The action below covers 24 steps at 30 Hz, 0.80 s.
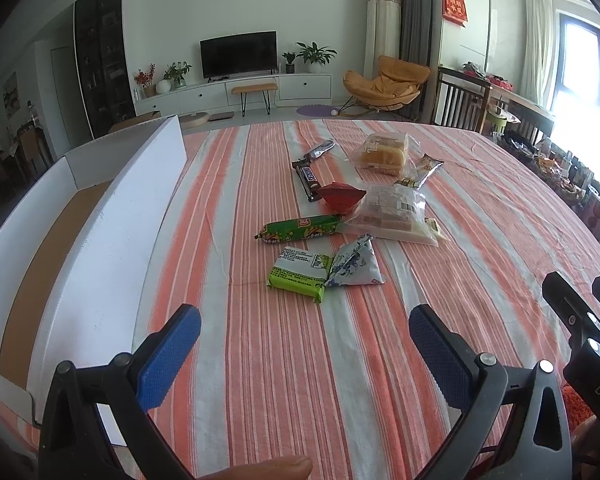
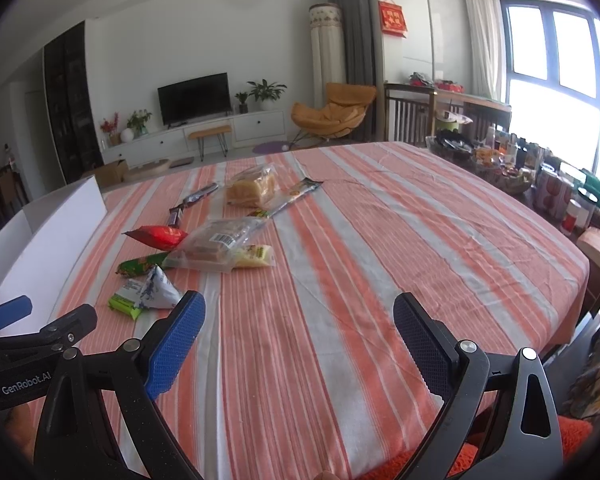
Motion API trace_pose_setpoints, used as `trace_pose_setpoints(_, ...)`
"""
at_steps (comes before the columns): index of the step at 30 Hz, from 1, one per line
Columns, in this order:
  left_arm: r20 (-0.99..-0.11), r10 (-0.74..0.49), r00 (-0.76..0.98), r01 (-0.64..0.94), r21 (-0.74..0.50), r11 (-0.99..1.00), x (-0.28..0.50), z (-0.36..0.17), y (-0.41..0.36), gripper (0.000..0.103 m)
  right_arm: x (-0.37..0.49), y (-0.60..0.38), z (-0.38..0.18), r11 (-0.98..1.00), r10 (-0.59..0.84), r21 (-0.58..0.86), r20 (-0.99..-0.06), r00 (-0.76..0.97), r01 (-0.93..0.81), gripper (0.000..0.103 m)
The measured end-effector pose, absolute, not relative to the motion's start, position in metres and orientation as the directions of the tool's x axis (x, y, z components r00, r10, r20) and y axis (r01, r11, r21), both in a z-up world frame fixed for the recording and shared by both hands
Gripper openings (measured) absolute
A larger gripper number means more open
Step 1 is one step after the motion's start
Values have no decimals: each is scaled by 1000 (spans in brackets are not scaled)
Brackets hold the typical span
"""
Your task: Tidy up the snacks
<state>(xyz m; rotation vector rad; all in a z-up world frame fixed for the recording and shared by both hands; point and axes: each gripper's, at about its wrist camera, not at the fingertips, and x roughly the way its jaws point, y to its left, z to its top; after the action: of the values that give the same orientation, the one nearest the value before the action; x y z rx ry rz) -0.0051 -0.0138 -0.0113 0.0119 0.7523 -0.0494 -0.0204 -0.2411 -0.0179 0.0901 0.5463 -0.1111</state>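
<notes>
Hovering near edge, both grippers (image 1: 305, 350) (image 2: 299, 338) spread wide, empty. Snacks (image 1: 352, 216) clustered mid-table, box (image 1: 100, 216) at left. Suggest grabbing green pack (image 1: 298, 274) first, pinching its short sides.

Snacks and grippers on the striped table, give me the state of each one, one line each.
left gripper: open, holding nothing
right gripper: open, holding nothing
white box: open, no snacks seen inside
green flat packet: sealed, lying flat
blue-white pyramid packet: sealed, touching the green packet
green sausage stick: lying flat
red packet: puffed, sealed
bread bag: unopened, lying flat
</notes>
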Motion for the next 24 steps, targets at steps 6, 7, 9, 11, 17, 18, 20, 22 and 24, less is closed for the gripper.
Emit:
trace_pose_setpoints(6, -684, -40, 728, 49, -7, 999, -5, -12, -14, 103, -20, -241, -19, 990, -81, 57, -523, 849, 129, 97)
trace_pose_setpoints(7, -685, -41, 728, 50, -6, 999, -5, -13, -14, 103, -20, -241, -19, 990, -81, 56, -523, 849, 129, 97)
trace_pose_setpoints(9, -686, -41, 727, 51, -6, 999, -5, -14, -15, 103, -20, -241, -18, 990, -81, 56, -523, 848, 129, 97)
trace_pose_setpoints(11, -686, -41, 727, 51, -6, 999, -6, -14, -15, 103, -20, -241, -18, 990, -81, 56, -524, 848, 129, 97)
trace_pose_setpoints(17, -687, -44, 725, 57, -4, 998, -6, -16, -16, 103, -20, -241, -18, 990, -81, 56, -524, 848, 129, 97)
trace_pose_setpoints(18, -689, -44, 724, 57, -4, 998, -6, -16, -16, 103, -20, -241, -18, 990, -81, 56, -523, 848, 129, 97)
trace_pose_setpoints(20, -691, -44, 721, 57, -4, 998, -6, -17, -15, 103, -20, -242, -18, 990, -81, 56, -524, 848, 129, 97)
trace_pose_setpoints(22, -693, -44, 720, 57, -4, 998, -6, -17, -16, 103, -20, -242, -17, 990, -81, 57, -524, 848, 129, 97)
trace_pose_setpoints(24, -693, -44, 720, 57, -4, 998, -5, -17, -16, 103, -19, -242, -18, 990, -80, 57, -525, 847, 129, 97)
